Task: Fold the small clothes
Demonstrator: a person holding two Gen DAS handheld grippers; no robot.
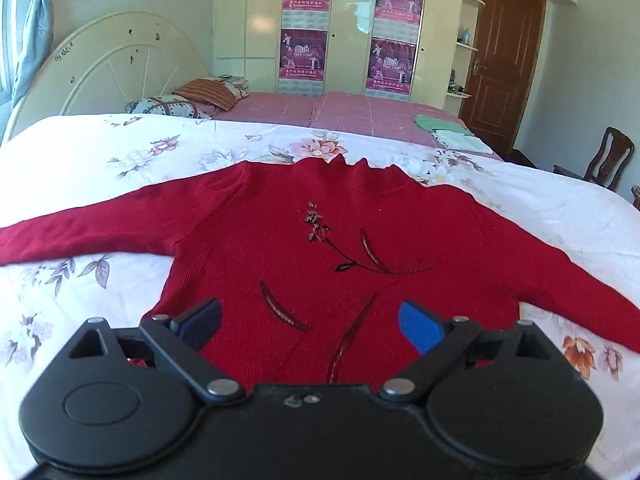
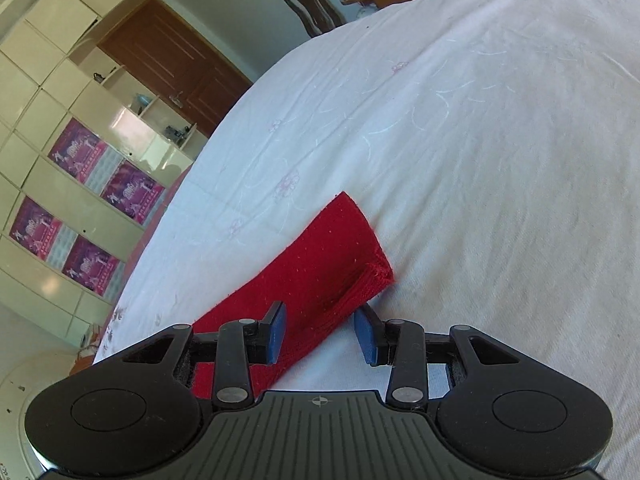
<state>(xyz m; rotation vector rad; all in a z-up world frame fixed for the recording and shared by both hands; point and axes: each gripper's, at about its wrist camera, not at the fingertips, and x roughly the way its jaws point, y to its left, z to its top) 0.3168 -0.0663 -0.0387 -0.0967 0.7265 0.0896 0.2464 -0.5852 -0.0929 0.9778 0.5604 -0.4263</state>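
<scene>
A small red knit sweater (image 1: 320, 248) with dark embroidered sprigs lies flat, front up, on the white floral bedspread (image 1: 120, 152), both sleeves spread out sideways. My left gripper (image 1: 310, 326) is open and empty, hovering over the sweater's lower hem. In the right wrist view a red sleeve (image 2: 316, 276) lies on the white bedspread (image 2: 460, 140), its ribbed cuff pointing right. My right gripper (image 2: 320, 334) is open, its fingers standing either side of the sleeve near the cuff, not closed on it.
A pink bed sheet (image 1: 340, 114) with pillows (image 1: 192, 100) and folded green and white clothes (image 1: 452, 132) lies beyond. A white headboard (image 1: 120, 64) stands at the left. Wardrobes, a brown door (image 1: 504, 68) and a wooden chair (image 1: 608, 160) stand behind.
</scene>
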